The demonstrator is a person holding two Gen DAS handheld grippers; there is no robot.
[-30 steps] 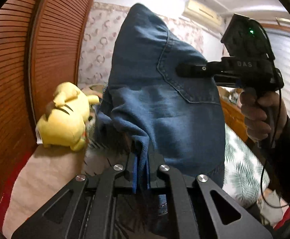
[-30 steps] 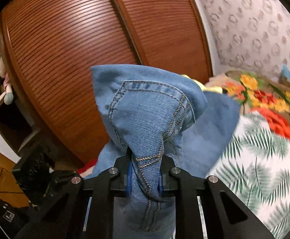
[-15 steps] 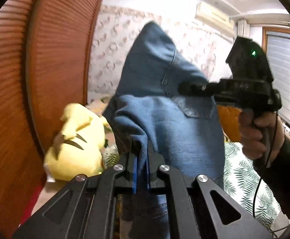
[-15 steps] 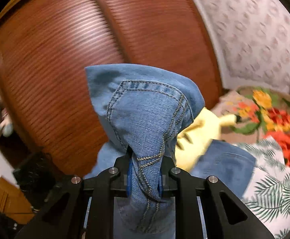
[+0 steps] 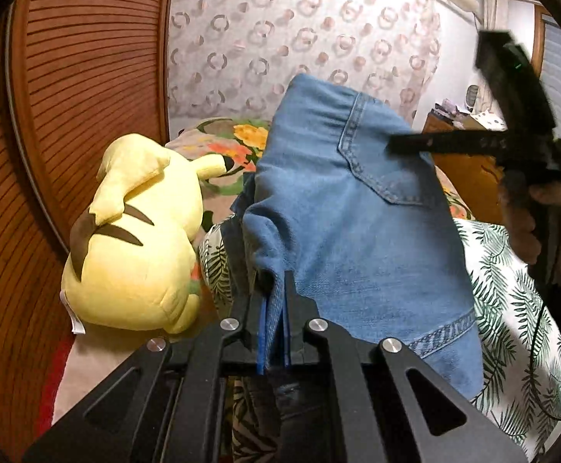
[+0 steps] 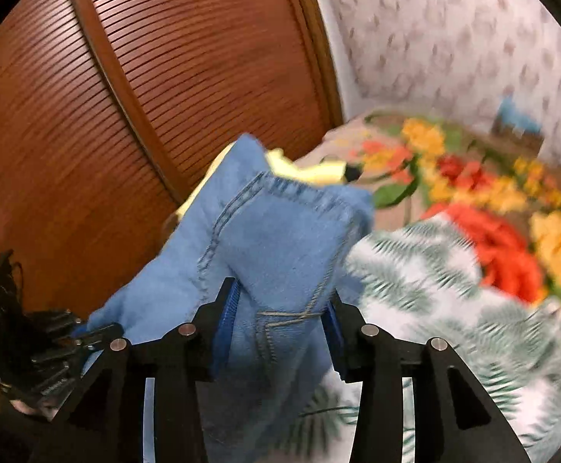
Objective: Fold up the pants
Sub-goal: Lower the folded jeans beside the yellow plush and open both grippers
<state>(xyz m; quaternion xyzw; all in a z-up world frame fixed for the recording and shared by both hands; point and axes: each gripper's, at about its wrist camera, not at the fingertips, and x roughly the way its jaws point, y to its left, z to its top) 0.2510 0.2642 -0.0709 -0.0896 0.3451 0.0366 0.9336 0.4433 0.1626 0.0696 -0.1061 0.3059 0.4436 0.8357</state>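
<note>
Blue denim pants [image 5: 342,231] hang over the bed, back pocket facing the left wrist view. My left gripper [image 5: 274,332] is shut on a thin edge of the denim, pinched between its blue pads. The right gripper [image 5: 400,144] shows at the right of that view, a hand on its grip, its tips at the pocket's top edge. In the right wrist view the right gripper [image 6: 280,320] has its jaws opening, and a bunched seam of the pants [image 6: 276,254] sits loosely between the spread pads. The left gripper [image 6: 91,332] appears at the lower left, still holding denim.
A yellow plush toy [image 5: 133,239] lies on the bed just left of the pants, beside a slatted wooden wardrobe door [image 5: 68,96]. A leaf-print sheet [image 6: 434,293] covers the near bed; a floral blanket [image 6: 492,200] lies beyond. Patterned wall behind.
Both grippers have swung down and forward towards the bed with the pants. The right jaws, tight on the bunched seam before, now stand spread apart. The left grip is unchanged.
</note>
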